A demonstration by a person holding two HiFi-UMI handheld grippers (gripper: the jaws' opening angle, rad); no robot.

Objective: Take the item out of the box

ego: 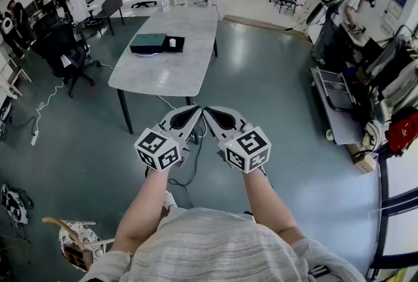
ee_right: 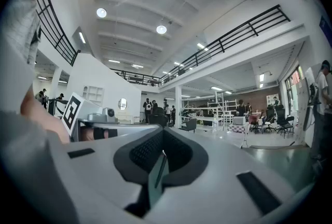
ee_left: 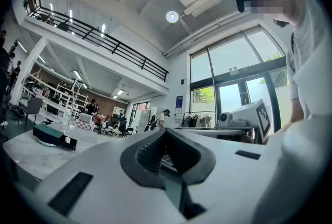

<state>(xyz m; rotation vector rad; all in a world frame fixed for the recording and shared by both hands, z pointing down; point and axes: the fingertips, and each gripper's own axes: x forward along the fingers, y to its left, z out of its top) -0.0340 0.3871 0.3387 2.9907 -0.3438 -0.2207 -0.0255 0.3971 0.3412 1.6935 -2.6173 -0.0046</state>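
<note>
We are standing back from the table (ego: 171,65), holding the left gripper (ego: 189,114) and the right gripper (ego: 215,114) side by side in front of us, their tips nearly meeting. Both pairs of jaws are pressed together with nothing between them, as each gripper view is showing plainly.

The box (ego: 157,43) is sitting toward the far left of the table, near its edge and well apart from both grippers. A small white thing (ego: 172,42) is showing in its dark right half. We are taking that for the item, though it is too small to be sure. As we are reading it, the task is not yet begun.

The risks we are weighing:
- **Shut jaws:** reaching in like this, we would only be prodding the box and sliding it across the smooth top, perhaps off the near edge.
- **A light box:** it is looking light, so pulling the item with one gripper could lift the box along with it unless the other is pinning it down.
- **A small item:** closing carelessly could pinch the box wall instead.
</note>
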